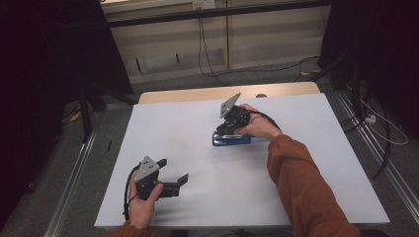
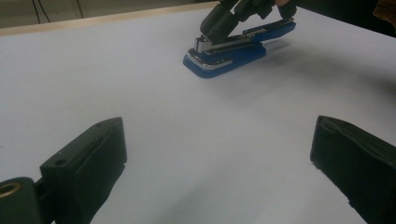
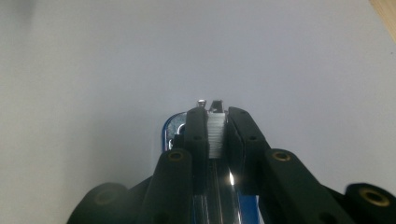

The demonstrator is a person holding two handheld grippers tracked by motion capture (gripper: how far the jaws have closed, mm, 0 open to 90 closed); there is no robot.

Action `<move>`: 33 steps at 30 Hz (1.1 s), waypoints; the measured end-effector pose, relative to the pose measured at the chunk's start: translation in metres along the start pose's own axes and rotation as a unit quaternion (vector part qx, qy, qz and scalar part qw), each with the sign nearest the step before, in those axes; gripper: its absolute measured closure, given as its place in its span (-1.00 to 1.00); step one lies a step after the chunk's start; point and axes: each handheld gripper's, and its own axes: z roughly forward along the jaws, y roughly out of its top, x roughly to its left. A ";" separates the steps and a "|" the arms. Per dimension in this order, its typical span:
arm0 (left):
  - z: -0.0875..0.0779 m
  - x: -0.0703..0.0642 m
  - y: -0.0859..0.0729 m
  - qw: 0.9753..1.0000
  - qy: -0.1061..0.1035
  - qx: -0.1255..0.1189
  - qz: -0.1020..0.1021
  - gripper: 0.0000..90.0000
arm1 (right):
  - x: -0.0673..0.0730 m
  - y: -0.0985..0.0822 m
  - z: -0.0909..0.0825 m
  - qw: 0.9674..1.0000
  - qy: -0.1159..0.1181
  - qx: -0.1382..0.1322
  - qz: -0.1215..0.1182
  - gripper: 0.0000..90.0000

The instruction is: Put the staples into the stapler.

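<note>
Blue stapler (image 1: 231, 139) lying flat on the white table (image 1: 188, 148), toward the far side and right of centre, base down, well apart from the left gripper (image 1: 173, 173) near the front edge. Right gripper (image 1: 223, 129) set over the stapler from above and behind, jaws drawn close together and clamped on the narrow metal staple channel (image 3: 215, 133) at the stapler's front end, as seen along the jaws in the right gripper view; pads (image 3: 196, 135) pressed against both flanks of the channel. Left gripper resting low over bare table, jaws spread wide with nothing between them, pointed toward the stapler.

Handling, by judgement: rigid body of metal and hard plastic, moderately heavy for its size, not fragile. Chromed channel and glossy blue base (image 2: 219, 60) likely slick against rubber pads, hence firm closure needed. Hinged at the rear, so the upper arm free to swing away from the base if lifted by the top alone; base then hanging or dropping open. Safer hold: across both flanks at mid-length, taking arm and base together, or across the base alone. Present hold near the stapler's nose, off its balance point; tail likely to sag on lifting.
</note>
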 end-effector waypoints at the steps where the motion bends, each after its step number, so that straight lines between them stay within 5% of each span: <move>1: 0.000 0.000 0.000 1.000 -0.001 -0.001 0.000 -0.91 | 0.000 0.000 0.000 1.000 -0.001 0.000 -0.001 0.75; 33: 0.000 0.000 0.000 1.000 -0.002 0.001 0.002 -0.91 | 0.003 0.002 -0.001 1.000 -0.007 0.007 -0.008 0.75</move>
